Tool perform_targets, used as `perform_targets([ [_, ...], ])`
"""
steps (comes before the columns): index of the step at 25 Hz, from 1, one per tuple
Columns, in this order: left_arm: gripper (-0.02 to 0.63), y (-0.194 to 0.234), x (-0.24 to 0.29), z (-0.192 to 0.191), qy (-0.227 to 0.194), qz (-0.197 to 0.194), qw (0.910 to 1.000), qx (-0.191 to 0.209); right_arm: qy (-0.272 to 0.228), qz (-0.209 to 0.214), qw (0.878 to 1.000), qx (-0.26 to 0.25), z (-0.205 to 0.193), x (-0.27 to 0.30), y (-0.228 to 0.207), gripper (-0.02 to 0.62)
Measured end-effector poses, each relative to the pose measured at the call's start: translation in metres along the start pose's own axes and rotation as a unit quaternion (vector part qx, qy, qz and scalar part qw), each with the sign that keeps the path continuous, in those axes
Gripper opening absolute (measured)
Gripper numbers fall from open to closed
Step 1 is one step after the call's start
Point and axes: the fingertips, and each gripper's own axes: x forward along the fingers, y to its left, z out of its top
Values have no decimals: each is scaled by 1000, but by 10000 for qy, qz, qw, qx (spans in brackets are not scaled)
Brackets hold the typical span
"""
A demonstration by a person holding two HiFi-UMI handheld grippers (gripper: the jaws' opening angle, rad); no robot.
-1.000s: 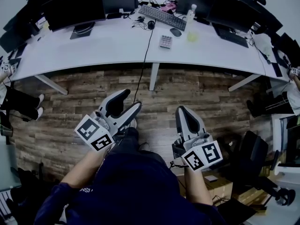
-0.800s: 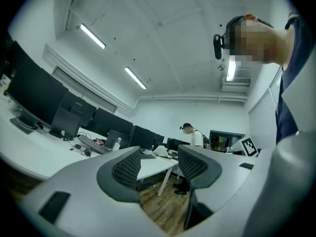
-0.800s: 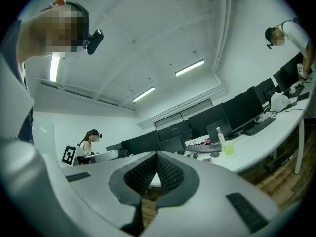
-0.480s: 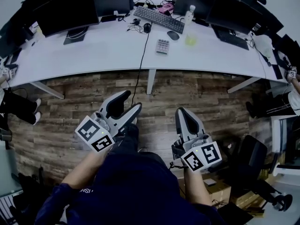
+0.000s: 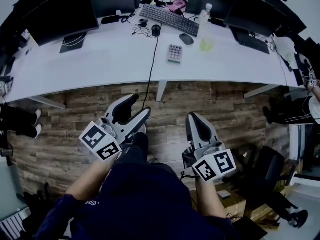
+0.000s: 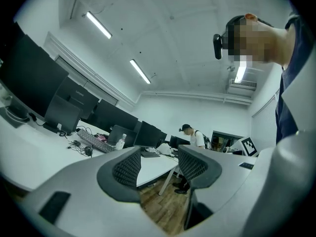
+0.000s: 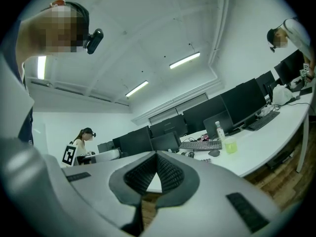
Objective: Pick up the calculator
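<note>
lying on the white worktop (image 5: 100,59) in the head view, the calculator (image 5: 174,53) sits far ahead, just near of a keyboard (image 5: 166,17) and mouse (image 5: 186,39), well apart from the left gripper (image 5: 140,106) and right gripper (image 5: 194,120) over the wooden floor (image 5: 235,114). left gripper view: jaws apart, nothing between them. right gripper view: jaws pressed together, empty.

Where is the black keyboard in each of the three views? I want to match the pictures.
Head view: keyboard at top centre.
Left gripper view: keyboard at centre left, above the left jaw.
Right gripper view: keyboard right of centre, above the jaws.
Shared landmark: the clear bottle beside it.
</note>
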Motion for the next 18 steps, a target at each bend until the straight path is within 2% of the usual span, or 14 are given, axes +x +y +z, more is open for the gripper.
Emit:
perform_targets([
  [18,249,124,63,18,416,-257,9984,-296,322,-469,9983,92,4,129,-46,2],
])
